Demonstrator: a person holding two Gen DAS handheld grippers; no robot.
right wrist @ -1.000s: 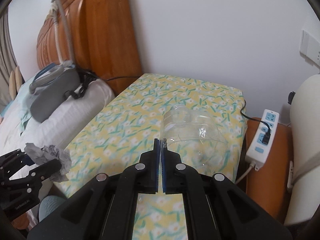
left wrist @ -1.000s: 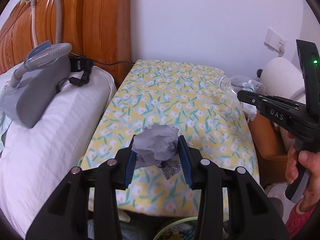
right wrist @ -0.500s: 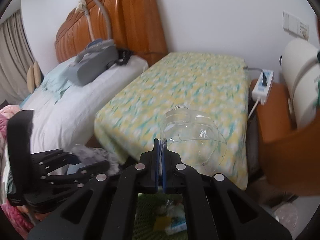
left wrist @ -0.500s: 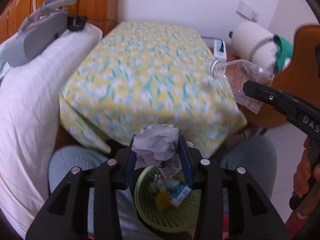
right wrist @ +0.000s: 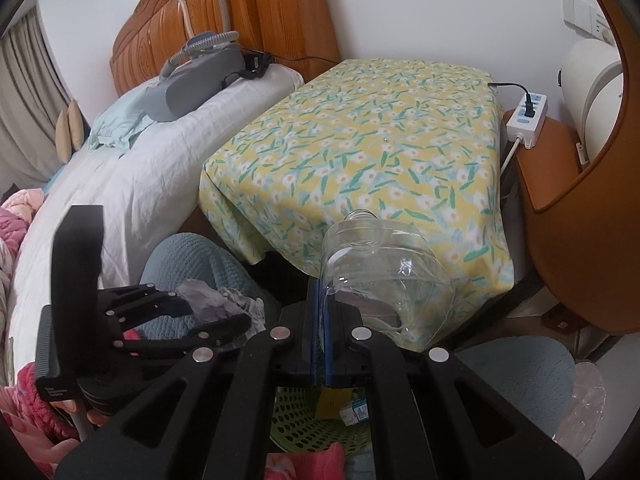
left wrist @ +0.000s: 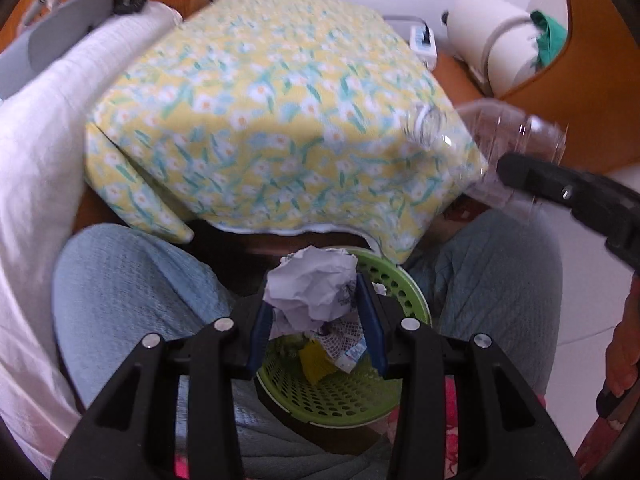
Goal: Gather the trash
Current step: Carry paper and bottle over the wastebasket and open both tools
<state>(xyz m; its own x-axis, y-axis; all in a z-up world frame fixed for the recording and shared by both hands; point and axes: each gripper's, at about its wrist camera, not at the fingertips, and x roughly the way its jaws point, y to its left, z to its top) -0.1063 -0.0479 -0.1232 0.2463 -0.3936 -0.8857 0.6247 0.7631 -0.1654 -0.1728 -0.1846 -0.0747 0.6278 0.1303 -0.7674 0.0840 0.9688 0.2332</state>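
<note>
**Now two grips hang over the green basket**

Nearest in the left wrist view, the left gripper (left wrist: 316,312) has its blue pads pressed on both sides of a crumpled paper ball (left wrist: 312,290), low in the middle of the frame. Directly beneath it sits the green perforated basket (left wrist: 408,292), with scraps already inside, between the person's knees (left wrist: 132,276) in pale blue trousers. In the right wrist view, the right gripper (right wrist: 319,332) is pinched tight on the flattened edge of a clear plastic bottle (right wrist: 384,276), lower centre, its open neck pointing away. Beyond both lies the yellow floral cloth (right wrist: 360,140) over a low surface. Farther, upper left, stand the white pillow (right wrist: 160,148) and wooden headboard (right wrist: 280,8).
</note>
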